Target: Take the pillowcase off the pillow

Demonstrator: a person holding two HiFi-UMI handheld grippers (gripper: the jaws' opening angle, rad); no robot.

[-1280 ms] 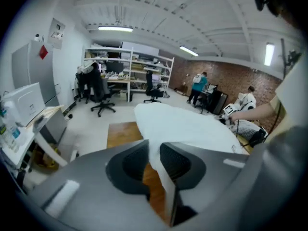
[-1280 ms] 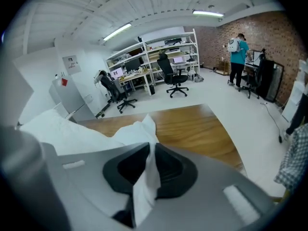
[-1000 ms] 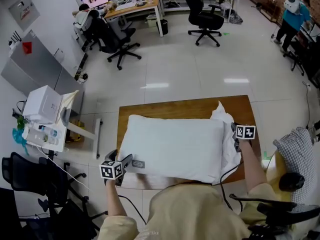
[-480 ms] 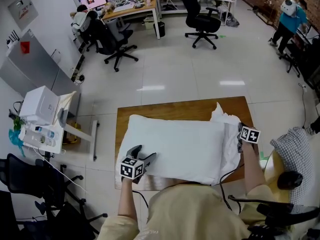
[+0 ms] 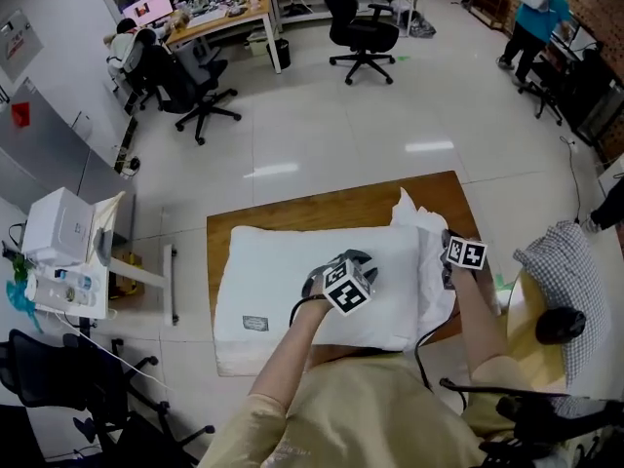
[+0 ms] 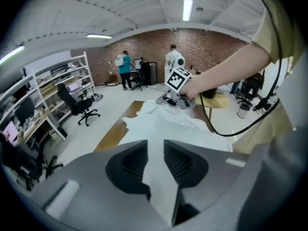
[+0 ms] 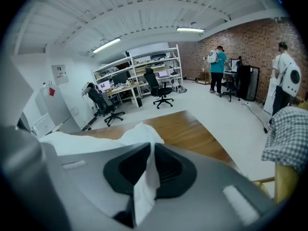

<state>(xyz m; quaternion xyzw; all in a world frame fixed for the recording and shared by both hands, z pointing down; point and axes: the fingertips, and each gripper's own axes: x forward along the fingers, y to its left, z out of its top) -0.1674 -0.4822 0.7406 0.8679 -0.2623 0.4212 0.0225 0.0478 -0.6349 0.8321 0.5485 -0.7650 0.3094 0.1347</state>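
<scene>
White pillow on a wooden table, lying lengthwise. Head view: a small label shows near the pillow's left end. The pillowcase is bunched at the right end, partly spilling onto the table. The left gripper reaches over the pillow's middle. The right gripper sits at the bunched cloth. Office chairs stand on the floor beyond.

Left gripper view: the jaws have just been closing and now stand narrowly apart. A ridge of the pillow's white surface fills the gap and touches both pads. Beyond, the right gripper rests at the crumpled pillowcase.

Right gripper view: the jaws are nearly together, clamped on a thin fold of pillowcase that hangs between the pads. The pillow lies to the left, with bare table ahead
</scene>
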